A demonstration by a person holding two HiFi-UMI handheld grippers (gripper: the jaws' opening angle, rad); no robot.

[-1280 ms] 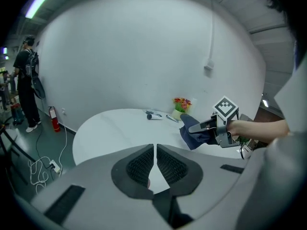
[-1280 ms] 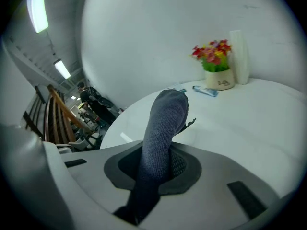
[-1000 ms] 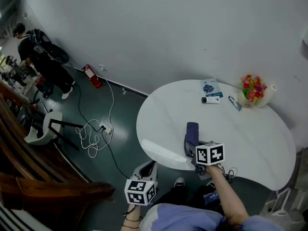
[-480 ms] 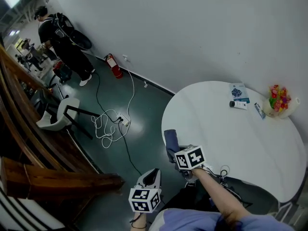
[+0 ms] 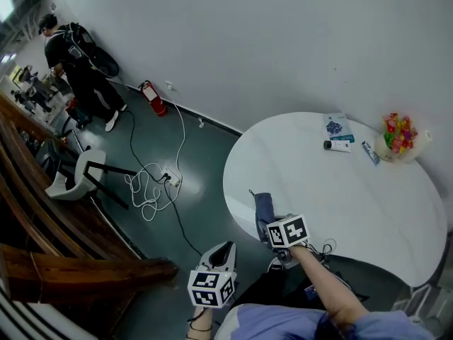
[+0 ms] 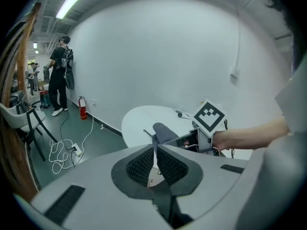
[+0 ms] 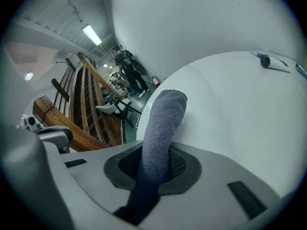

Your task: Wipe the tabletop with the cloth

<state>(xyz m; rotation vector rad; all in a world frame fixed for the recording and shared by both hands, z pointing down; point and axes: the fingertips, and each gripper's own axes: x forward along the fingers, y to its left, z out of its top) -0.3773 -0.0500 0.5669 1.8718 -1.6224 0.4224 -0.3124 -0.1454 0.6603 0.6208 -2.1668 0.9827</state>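
R gripper [image 5: 271, 223] is pinching the grey cloth [image 5: 263, 205] tight btwn its jaws, w/ the free end sticking out over the near-left edge of the white tabletop [image 5: 354, 190]. L gripper [image 5: 225, 255] is hanging off the table, jaws pressed together on nothing. To wipe well, I'd be tilting the R gripper down so the cloth lies flat, pressing lightly, sweeping in overlapping passes & stopping short of the small items [image 5: 338, 137] at the far side
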